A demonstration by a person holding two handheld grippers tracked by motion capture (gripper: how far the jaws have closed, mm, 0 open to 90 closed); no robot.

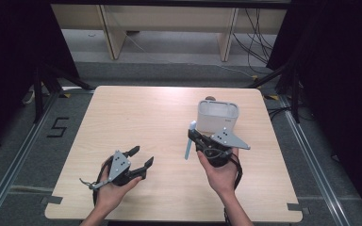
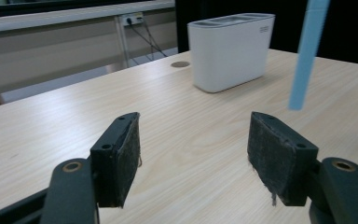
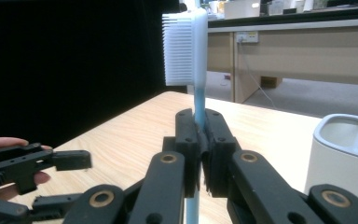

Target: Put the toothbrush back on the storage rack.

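Seen from the high view, the light wooden surface [image 1: 136, 122] carries a white holder [image 1: 218, 115] in the upper right of the frame. The right hand-held gripper [image 1: 193, 136] sits just below and left of that holder, at centre right, pinching a pale blue toothbrush [image 1: 189, 141] whose handle hangs down toward the surface. The left hand-held gripper [image 1: 141, 157] is in the lower left, well apart from the toothbrush, its jaws spread with nothing between them.

Next, the left gripper view shows the left hand-held gripper [image 2: 193, 158] across the bottom of the frame, its two black pads standing wide apart over bare wood. The white holder [image 2: 230, 51] stands on the surface at upper centre right, and the blue toothbrush handle [image 2: 307, 51] hangs in the upper right corner, its tip above the surface.

Finally, the right gripper view has the right hand-held gripper [image 3: 199, 135] at lower centre, pressed onto the blue neck of the toothbrush [image 3: 186, 46], which stands upright with its white bristles facing left at top centre. The holder [image 3: 340, 158] is at lower right; the left hand-held gripper [image 3: 51, 179] lies at lower left, spread.
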